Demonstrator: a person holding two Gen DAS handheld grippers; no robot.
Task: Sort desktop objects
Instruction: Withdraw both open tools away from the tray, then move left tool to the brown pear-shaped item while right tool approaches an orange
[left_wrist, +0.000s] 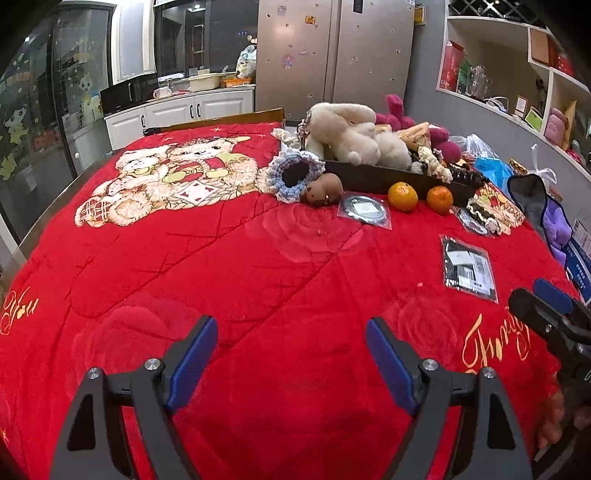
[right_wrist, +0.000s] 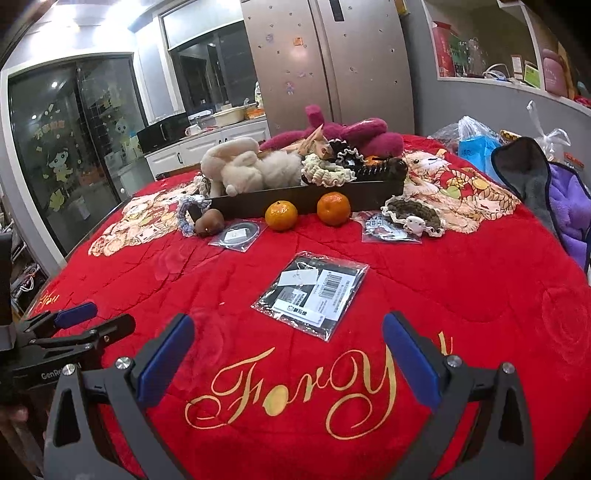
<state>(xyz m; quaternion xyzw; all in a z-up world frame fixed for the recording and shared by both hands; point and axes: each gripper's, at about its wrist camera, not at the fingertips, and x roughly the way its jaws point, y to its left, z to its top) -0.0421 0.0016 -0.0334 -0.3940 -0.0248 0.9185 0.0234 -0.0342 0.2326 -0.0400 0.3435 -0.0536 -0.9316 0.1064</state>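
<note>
Packet (right_wrist: 310, 295), two oranges (right_wrist: 281, 215) at twelve o'clock: unsorted; our left gripper (left_wrist: 291, 354) and right gripper (right_wrist: 288, 354) spread, empty.

My left claw (left_wrist: 291, 354) and right claw (right_wrist: 288, 354): black frames, blue pads. Blanket (right_wrist: 369, 369) over the desk: red, gold script, cream teddy-bear print. Two mandarins (right_wrist: 281, 215): orange. Flat packet (right_wrist: 310, 293): clear sleeve, black contents, white barcode label. Tray (right_wrist: 306, 201): dark, perhaps brown. Plush rabbit (right_wrist: 240, 166): cream. Plush (right_wrist: 365, 134) behind: magenta. Crocheted ring (left_wrist: 291, 175): pale blue and white.
</note>
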